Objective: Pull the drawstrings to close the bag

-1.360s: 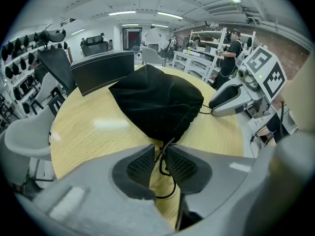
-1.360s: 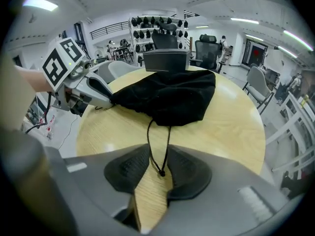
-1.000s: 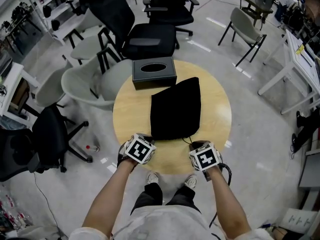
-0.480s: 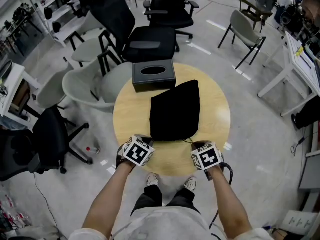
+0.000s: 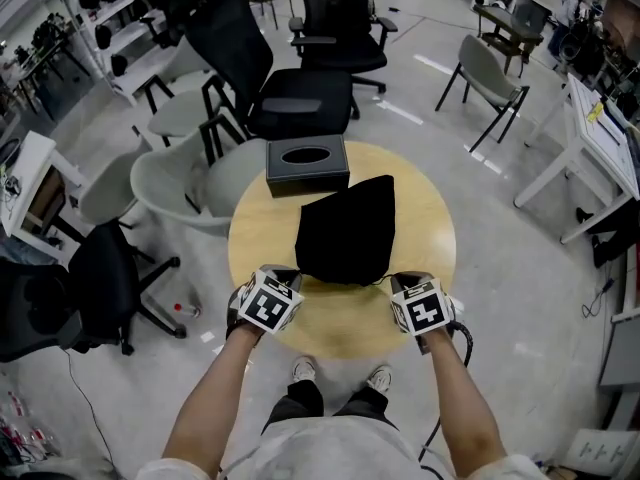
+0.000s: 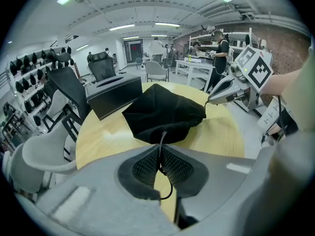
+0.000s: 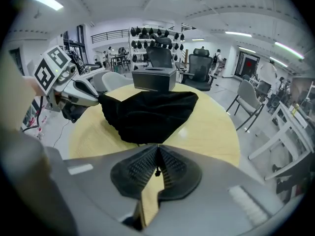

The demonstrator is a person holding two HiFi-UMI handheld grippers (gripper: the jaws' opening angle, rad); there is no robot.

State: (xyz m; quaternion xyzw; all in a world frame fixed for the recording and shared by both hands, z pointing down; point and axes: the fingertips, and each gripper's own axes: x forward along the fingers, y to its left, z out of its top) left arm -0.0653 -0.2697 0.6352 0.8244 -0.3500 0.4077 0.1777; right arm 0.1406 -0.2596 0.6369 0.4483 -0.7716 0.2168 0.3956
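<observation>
Left hand-held gripper (image 5: 278,280): jaws fully closed, pinching the left drawstring (image 6: 162,140). In the left gripper view (image 6: 160,157) the cord comes out of the bag mouth, runs straight between the pads, and its loose tail loops out below them.

Right hand-held gripper (image 5: 400,282): also fully closed (image 7: 157,162), clamped on the right drawstring (image 7: 157,172). Only a thin cord and a small knot show between the pads.

The bag (image 5: 345,230) sits mid-bench (image 5: 255,243), black and soft. Its mouth is at 6 o'clock, facing the person; its closed end is at about 12–1 o'clock, just short of the tissue box (image 5: 307,166). The long axis runs roughly 6–12, leaning slightly toward 1.

Key relation: the mouth edge lies between the two grippers. The left one is at about 8 o'clock of the mouth and the right one at about 4 o'clock. Both are just beside its corners and neither is clearly nearer. From each gripper the bag lies at 12 o'clock, along its own jaws (image 6: 162,114) (image 7: 147,112).

Judgement: both grips are set and the mouth looks partly gathered, not cinched. The next pull should go outward across the long axis, left toward 9 and right toward 3. Risk: the thin right cord slipping out of the pads.
</observation>
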